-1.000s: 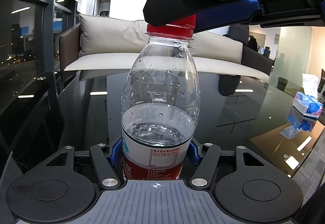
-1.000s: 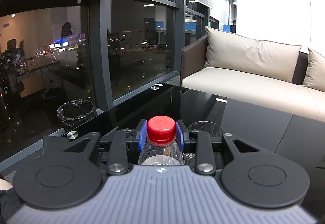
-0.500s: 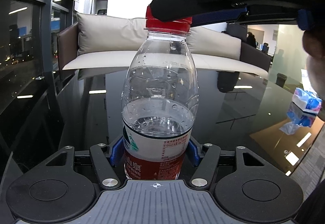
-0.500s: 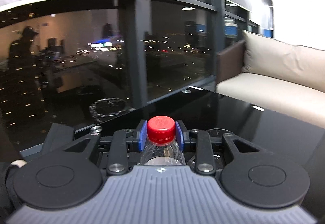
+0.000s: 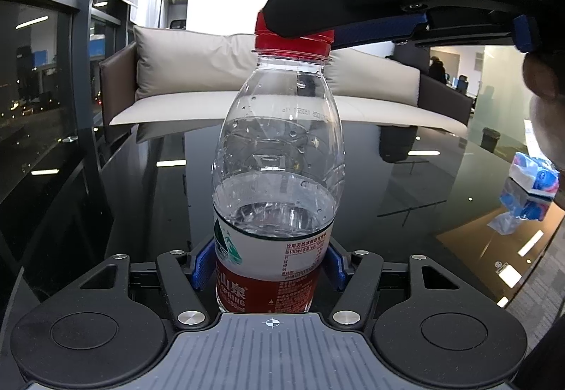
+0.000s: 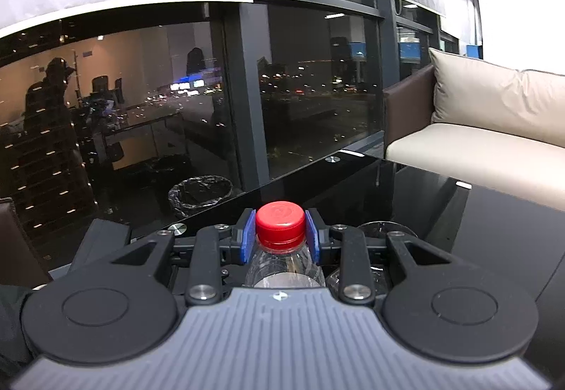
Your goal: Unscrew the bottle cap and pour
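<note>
Your right gripper's (image 6: 280, 236) blue-padded fingers (image 6: 248, 236) are pinched on the red cap (image 6: 280, 221), one pad on each side of it. Your left gripper (image 5: 268, 264) is clamped low on the bottle (image 5: 277, 178), its pads pressed into the label band. Take the bottle as your landmark: it stands upright on the black glass table (image 5: 423, 185), long axis vertical, the cap directly above the left gripper's hold, and the right gripper reaches in level across the top of the bottle from your right. So the twist has to turn about that vertical axis, with the lower hand holding the body against it. The cap sits on the neck; you cannot tell from here how far its thread is loosened.

Just beside the bottle, on its right in the right wrist view, the rim of a clear glass (image 6: 383, 225) shows behind the gripper linkage. It is close enough that a pour needs only a short tilt.

The label reads "SPRING" in white on red, above a green mountain logo, with Chinese print and "100ml" on the white band. Water fills the bottle to just above the label.
</note>
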The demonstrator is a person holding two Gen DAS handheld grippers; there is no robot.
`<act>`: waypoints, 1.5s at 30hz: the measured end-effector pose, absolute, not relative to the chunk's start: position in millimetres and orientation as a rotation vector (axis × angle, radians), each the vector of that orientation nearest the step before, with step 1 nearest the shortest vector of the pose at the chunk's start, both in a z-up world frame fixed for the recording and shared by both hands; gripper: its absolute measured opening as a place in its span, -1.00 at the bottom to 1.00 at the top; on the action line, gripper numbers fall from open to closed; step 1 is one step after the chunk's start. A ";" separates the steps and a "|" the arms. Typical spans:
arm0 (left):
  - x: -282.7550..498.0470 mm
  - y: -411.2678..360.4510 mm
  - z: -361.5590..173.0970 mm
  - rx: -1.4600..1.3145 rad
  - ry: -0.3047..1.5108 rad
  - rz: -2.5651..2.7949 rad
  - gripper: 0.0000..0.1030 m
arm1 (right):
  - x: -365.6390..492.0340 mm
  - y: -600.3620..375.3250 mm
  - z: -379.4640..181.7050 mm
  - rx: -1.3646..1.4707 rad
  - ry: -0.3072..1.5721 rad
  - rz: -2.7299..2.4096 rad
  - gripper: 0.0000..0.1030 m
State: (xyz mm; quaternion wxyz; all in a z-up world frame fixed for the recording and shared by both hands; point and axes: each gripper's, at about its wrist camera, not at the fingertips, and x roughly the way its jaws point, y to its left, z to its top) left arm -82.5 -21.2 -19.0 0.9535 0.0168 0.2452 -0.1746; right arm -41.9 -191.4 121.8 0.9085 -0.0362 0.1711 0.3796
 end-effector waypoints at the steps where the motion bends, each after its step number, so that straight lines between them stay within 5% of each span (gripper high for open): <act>1: -82.3 -20.6 -19.1 0.031 0.499 -0.355 0.11 | -45.2 -186.4 122.9 -0.088 0.354 0.754 -0.37; 45: -79.2 -18.2 -20.1 0.040 0.497 -0.358 0.10 | -52.6 -172.0 114.9 -0.091 0.382 0.643 -0.37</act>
